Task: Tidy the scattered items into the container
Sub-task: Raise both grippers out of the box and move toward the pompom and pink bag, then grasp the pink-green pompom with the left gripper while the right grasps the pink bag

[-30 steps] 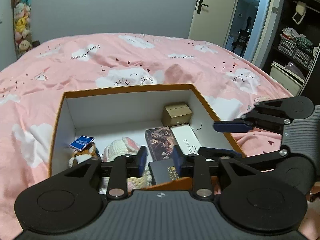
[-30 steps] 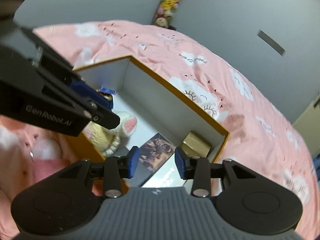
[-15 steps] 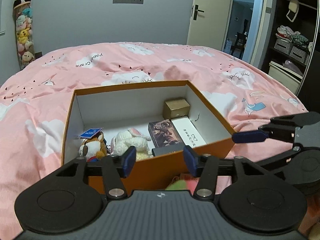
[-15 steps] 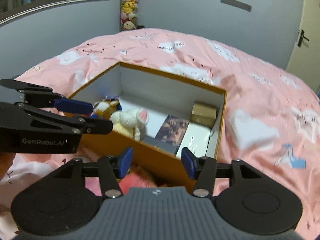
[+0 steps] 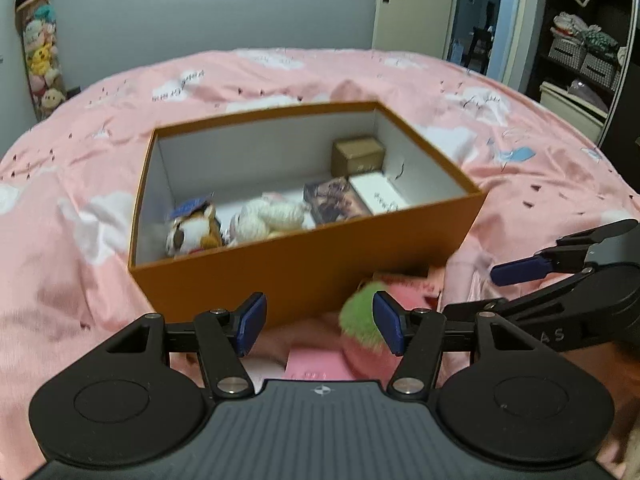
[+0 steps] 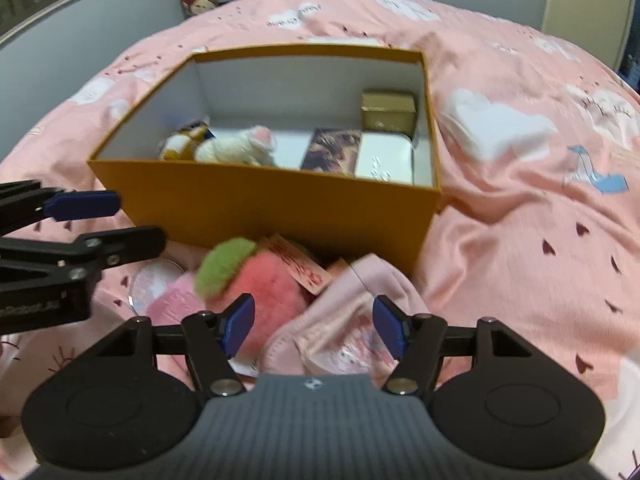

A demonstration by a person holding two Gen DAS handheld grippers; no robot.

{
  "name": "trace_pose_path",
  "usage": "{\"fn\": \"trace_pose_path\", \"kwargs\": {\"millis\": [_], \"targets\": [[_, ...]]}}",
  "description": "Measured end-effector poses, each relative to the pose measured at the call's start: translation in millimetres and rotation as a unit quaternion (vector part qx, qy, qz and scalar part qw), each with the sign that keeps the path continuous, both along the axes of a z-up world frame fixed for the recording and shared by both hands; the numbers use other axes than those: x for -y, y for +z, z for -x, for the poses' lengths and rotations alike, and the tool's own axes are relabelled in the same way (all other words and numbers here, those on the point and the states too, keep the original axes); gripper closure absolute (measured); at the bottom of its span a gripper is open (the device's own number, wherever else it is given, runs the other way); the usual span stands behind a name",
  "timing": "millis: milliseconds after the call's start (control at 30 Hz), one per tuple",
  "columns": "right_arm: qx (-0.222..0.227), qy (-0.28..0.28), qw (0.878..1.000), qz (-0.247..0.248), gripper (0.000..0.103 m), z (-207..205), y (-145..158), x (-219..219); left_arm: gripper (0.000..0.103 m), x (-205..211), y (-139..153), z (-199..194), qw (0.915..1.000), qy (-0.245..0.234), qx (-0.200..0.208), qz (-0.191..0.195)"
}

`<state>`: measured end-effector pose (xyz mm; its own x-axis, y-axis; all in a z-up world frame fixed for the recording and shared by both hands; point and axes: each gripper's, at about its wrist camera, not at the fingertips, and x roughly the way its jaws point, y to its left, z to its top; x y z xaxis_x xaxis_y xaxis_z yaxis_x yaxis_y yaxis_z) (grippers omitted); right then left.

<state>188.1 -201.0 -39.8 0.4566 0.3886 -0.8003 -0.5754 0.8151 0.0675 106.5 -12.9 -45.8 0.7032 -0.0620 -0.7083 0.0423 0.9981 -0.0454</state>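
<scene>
An orange box (image 5: 304, 264) (image 6: 280, 208) with white walls sits on the pink bed. Inside lie a fox plush (image 5: 192, 232), a white plush (image 5: 268, 216), a picture box (image 5: 334, 200), a white case (image 5: 378, 198) and a gold box (image 5: 358, 156). In front of the box lie a pink strawberry plush (image 6: 260, 284) (image 5: 360, 328) with a green top, pink cards (image 6: 304, 264), a pink pouch (image 6: 348, 320) and a round clear disc (image 6: 154, 282). My left gripper (image 5: 320, 322) is open and empty, just before the box. My right gripper (image 6: 314, 322) is open and empty above the pouch.
The pink cloud-print duvet (image 5: 520, 152) covers the whole bed. A grey wall with hanging plush toys (image 5: 40, 52) is at the back left. A door (image 5: 404, 4) and dark shelves (image 5: 580, 48) stand at the back right.
Both grippers have pulled back from over the box toward the near side and opened wider. The loose items in front of the box have come into view.
</scene>
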Motion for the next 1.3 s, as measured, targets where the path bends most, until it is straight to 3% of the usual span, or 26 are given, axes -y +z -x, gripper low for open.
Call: {"fn": "trace_pose_path", "kwargs": {"millis": [467,767,1000,1067,1300], "targets": [[-0.026,-0.012,0.999,0.023,0.035,-2.4,-12.8,6.4,0.034,-17.1,-7.0,1.1,0.9989,0.002,-0.033,0.032],[-0.029,-0.009,0.999,0.014,0.036,-6.6,-15.8,12.5,0.041,-29.4,-18.5,-1.5,0.9966,0.002,-0.058,0.059],[-0.019,0.007,1.000,0.005,0.037,-5.3,-7.8,14.8,0.041,-14.6,-20.6,-9.9,0.9940,-0.048,-0.066,0.073],[-0.012,0.013,1.000,0.006,0.041,-5.8,-3.9,16.2,0.041,-9.4,-23.8,-14.8,0.9931,-0.056,-0.072,0.074],[0.007,0.004,0.999,0.033,0.041,-14.3,-1.4,24.0,0.037,1.5,-40.9,-33.7,0.9882,-0.069,-0.104,0.089]]}}
